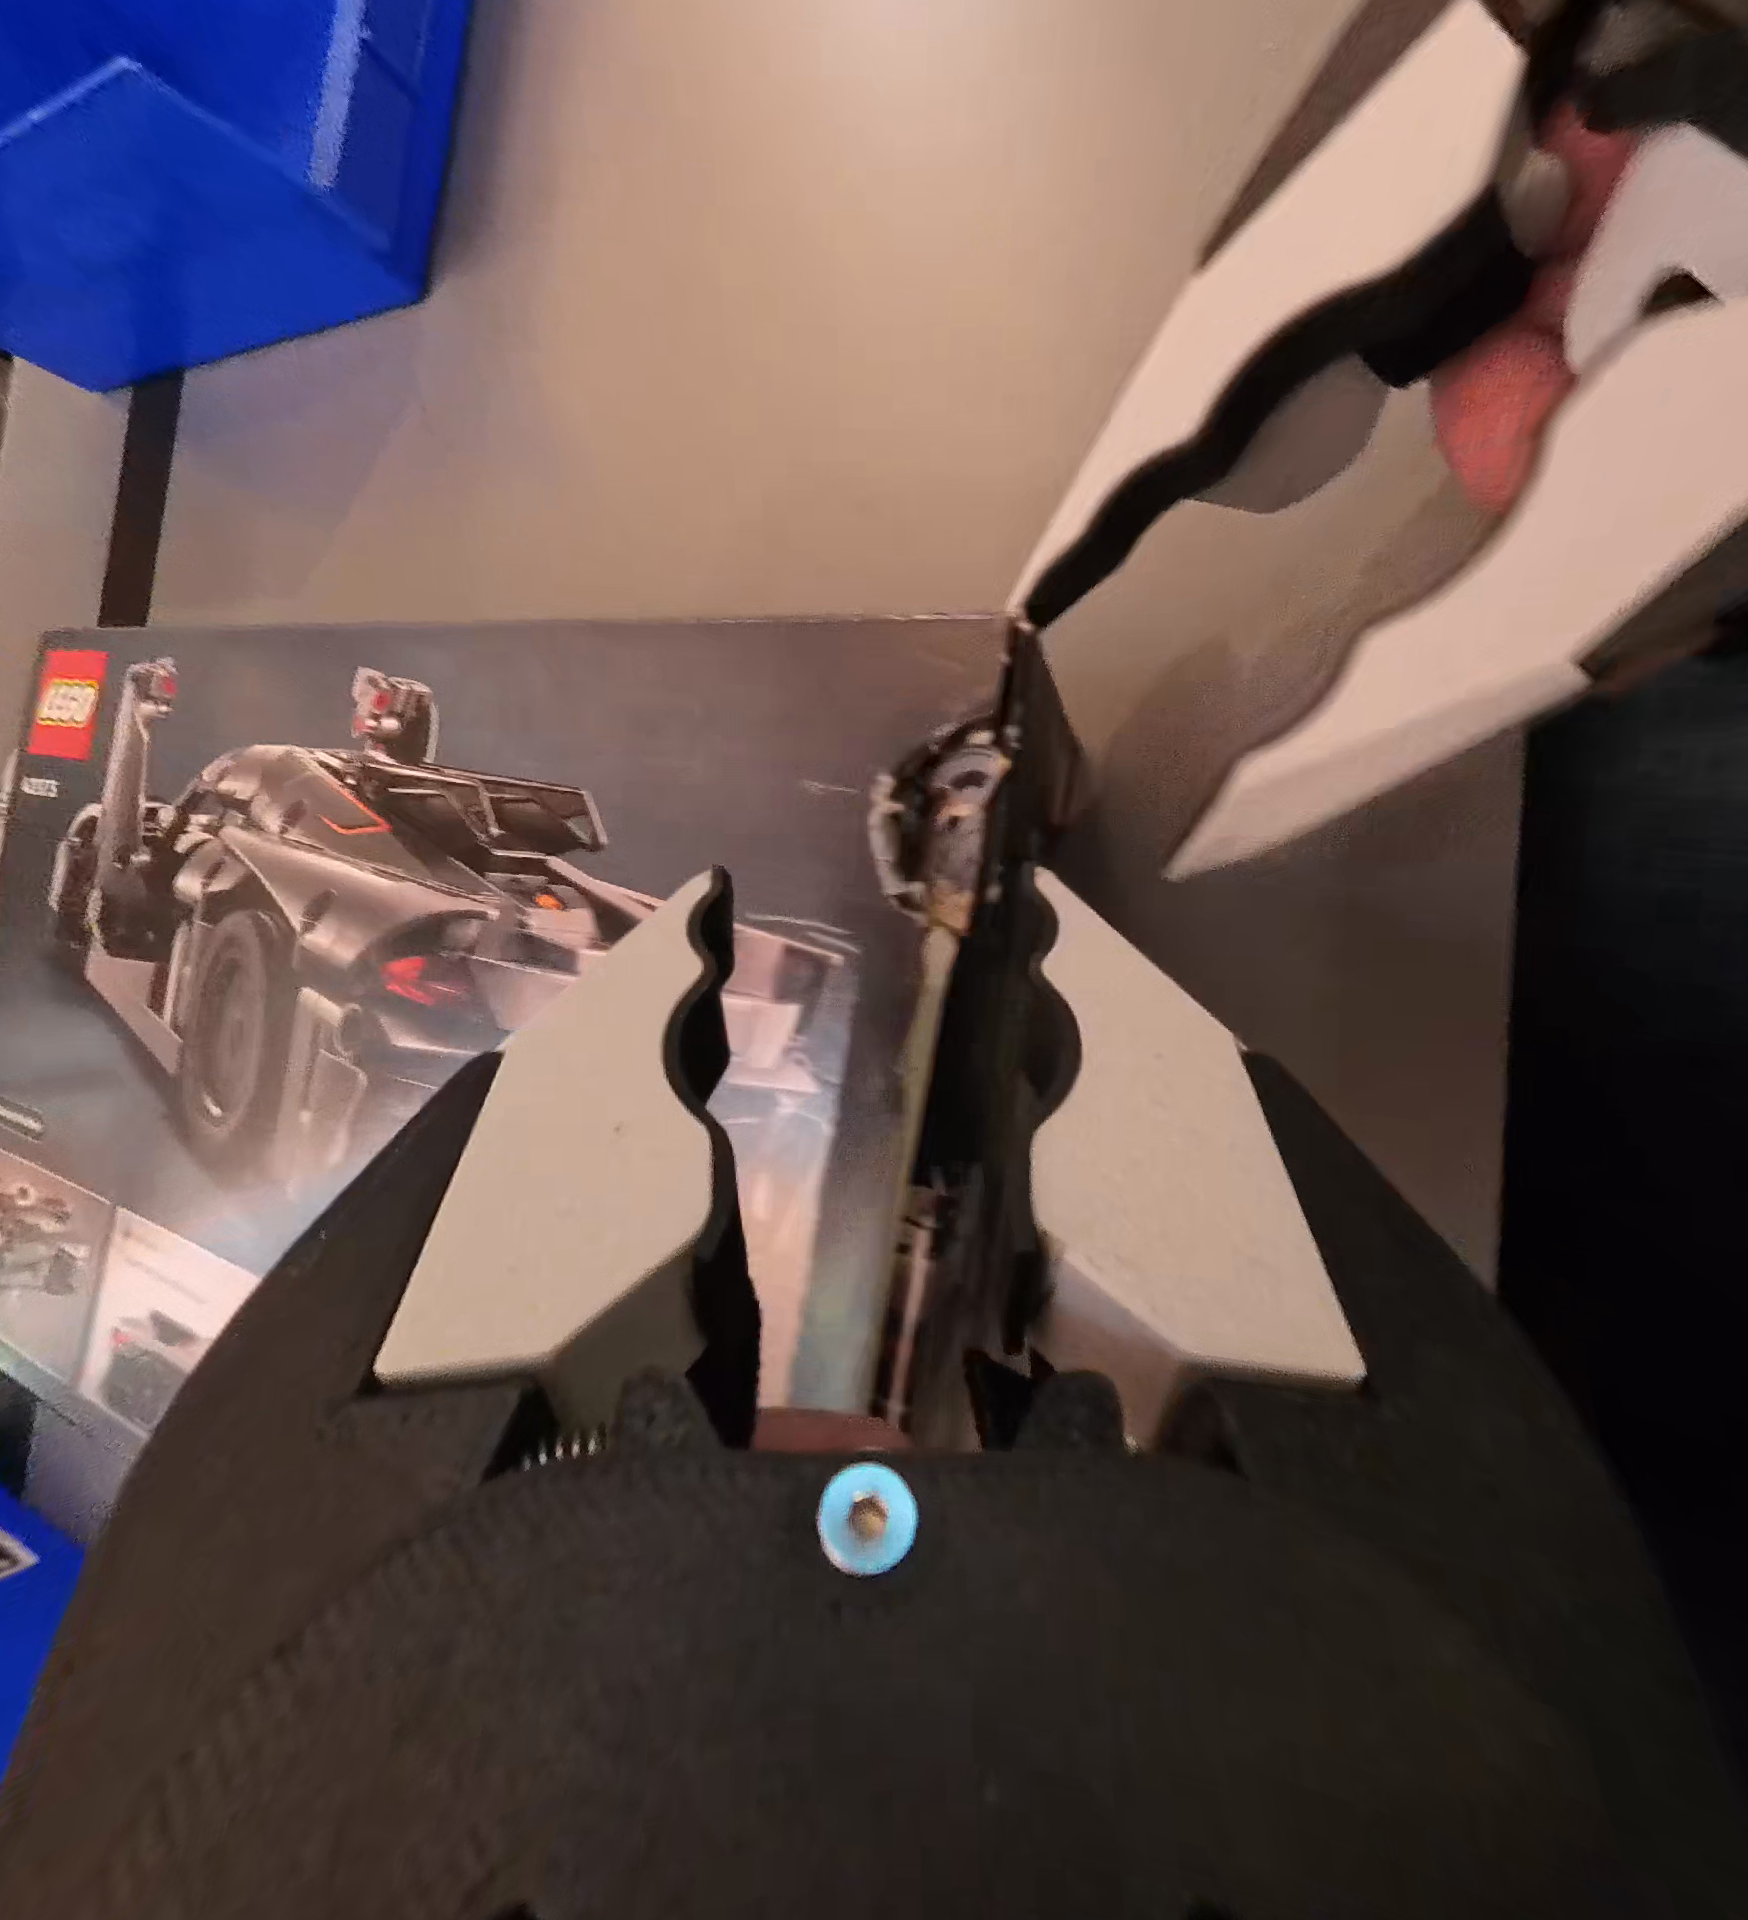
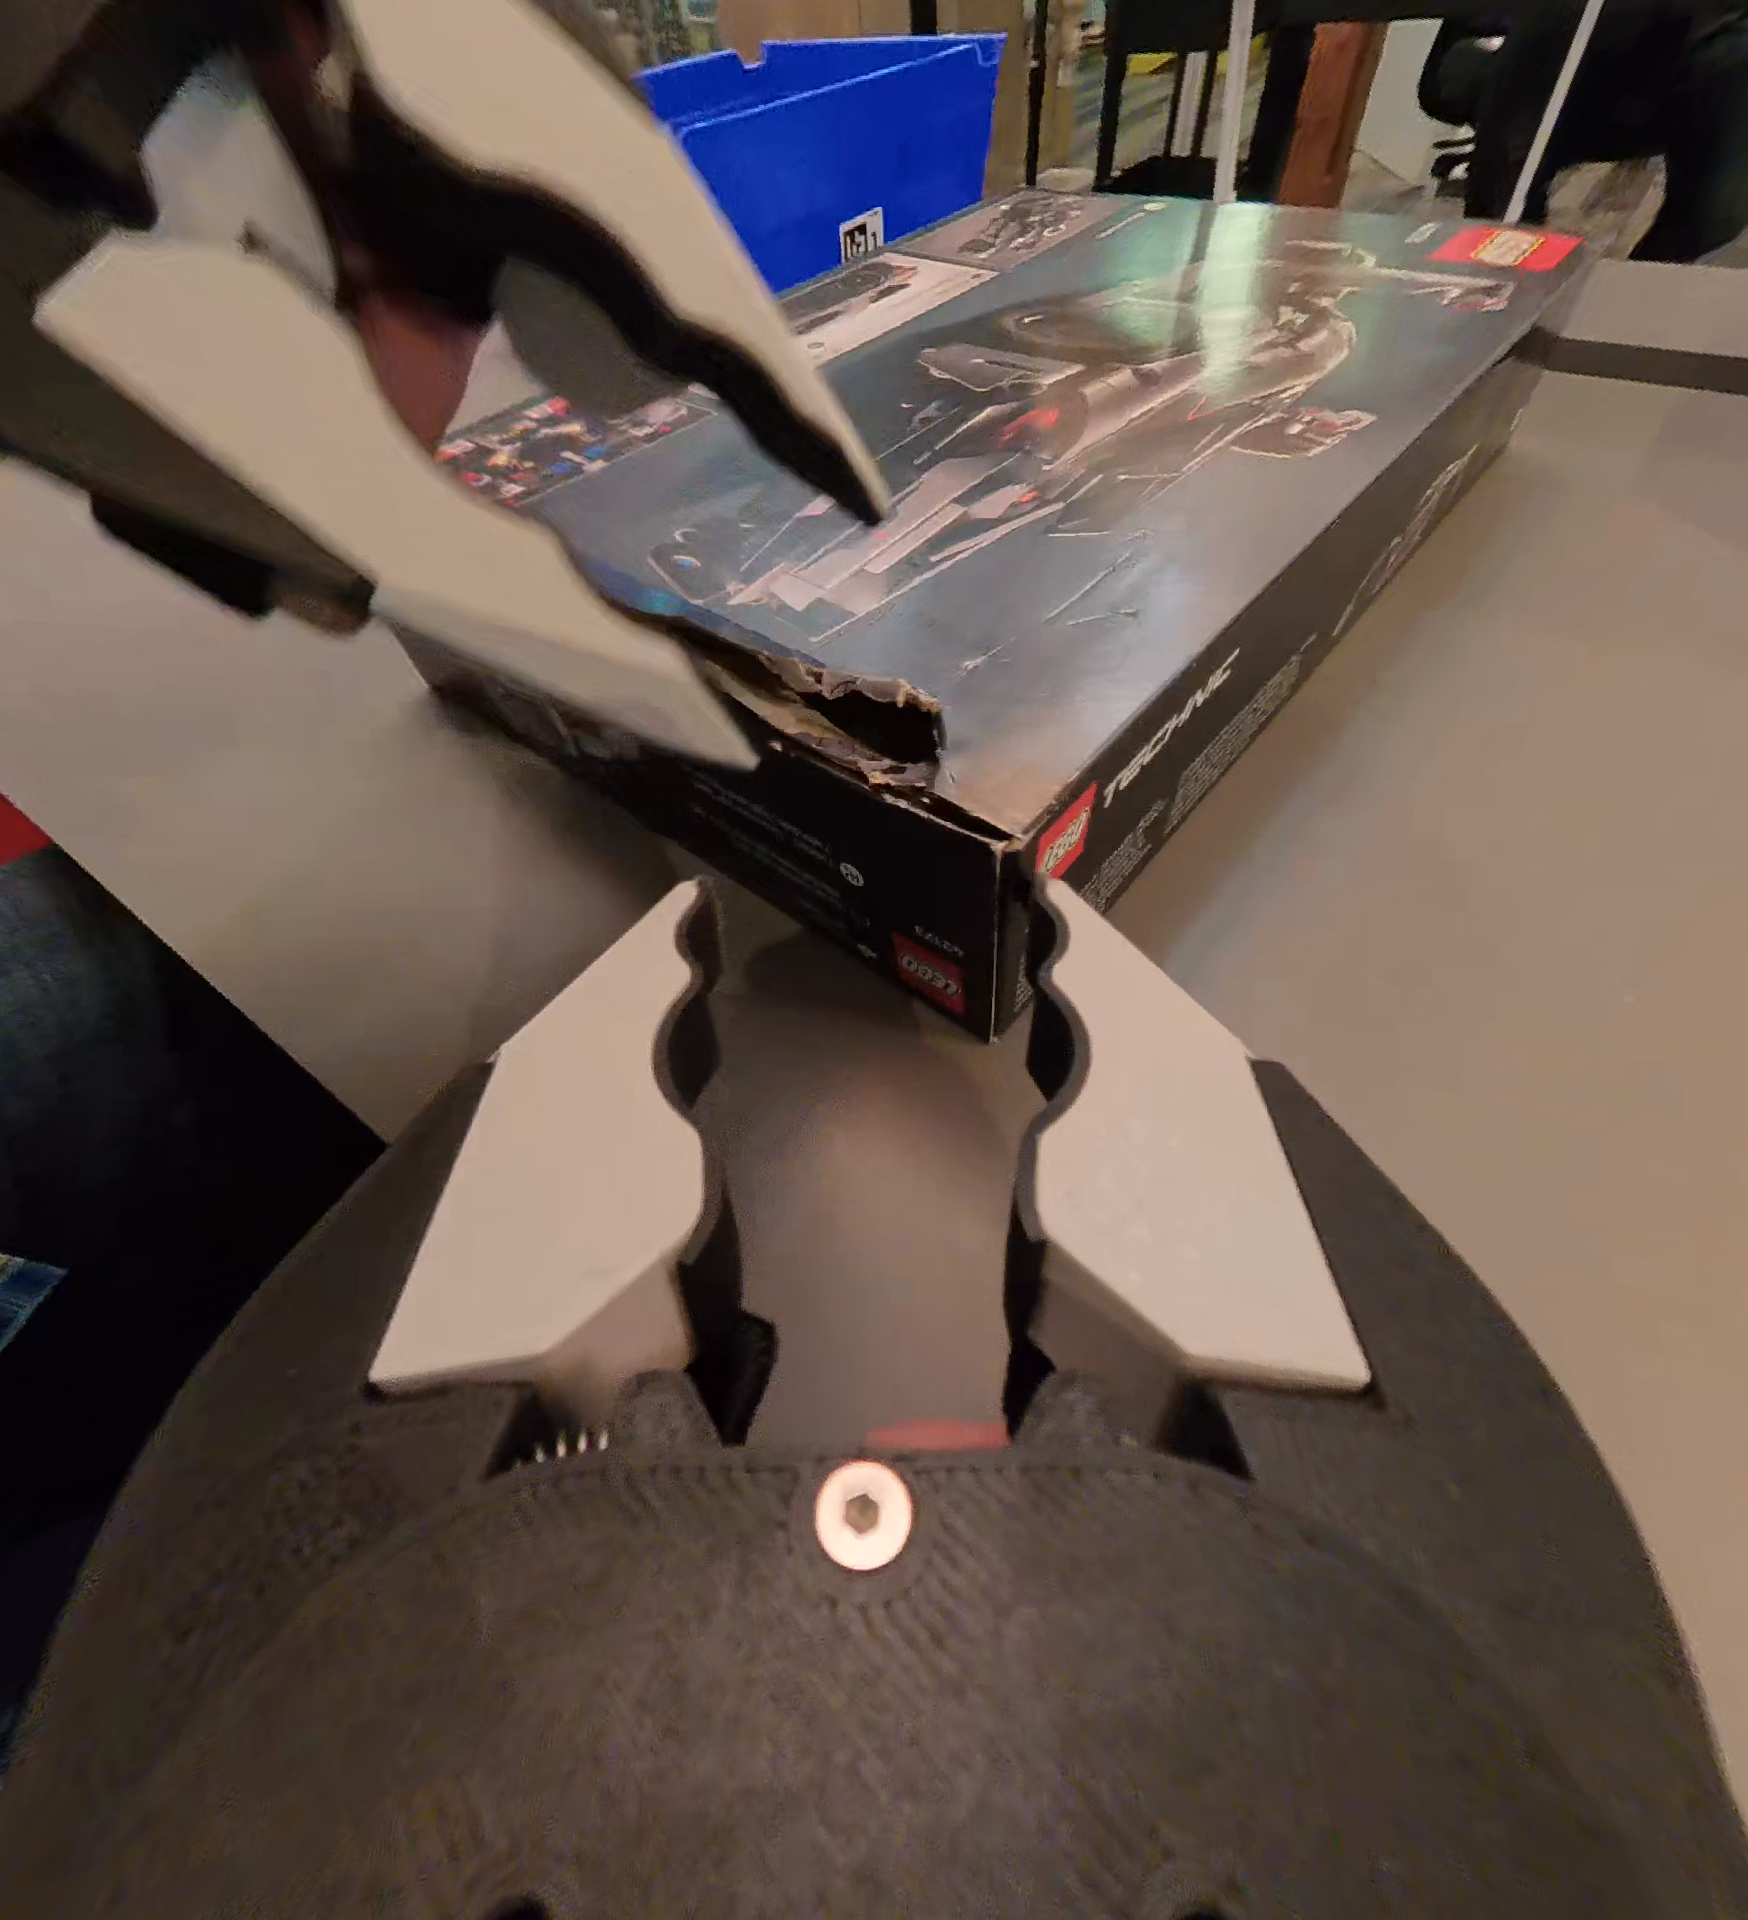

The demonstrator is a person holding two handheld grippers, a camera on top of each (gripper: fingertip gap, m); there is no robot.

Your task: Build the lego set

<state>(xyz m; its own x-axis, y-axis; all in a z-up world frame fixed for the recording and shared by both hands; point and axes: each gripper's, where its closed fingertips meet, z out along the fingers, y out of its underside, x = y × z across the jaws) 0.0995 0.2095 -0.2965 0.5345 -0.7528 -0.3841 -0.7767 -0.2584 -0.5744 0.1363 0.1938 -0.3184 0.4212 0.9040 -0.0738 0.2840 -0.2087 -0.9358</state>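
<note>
The lego box [image 2: 1109,540] lay flat on the grey worktop [image 2: 1576,935], its long axis running away from the near edge and its torn near end turned toward both grippers. The left gripper [image 2: 813,634] was the nearer, parted wide and empty over that torn flap [image 2: 849,717], one fingertip just above the lid. The right gripper [image 2: 875,904] hovered just short of the box's near corner, also open and holding nothing.
</note>
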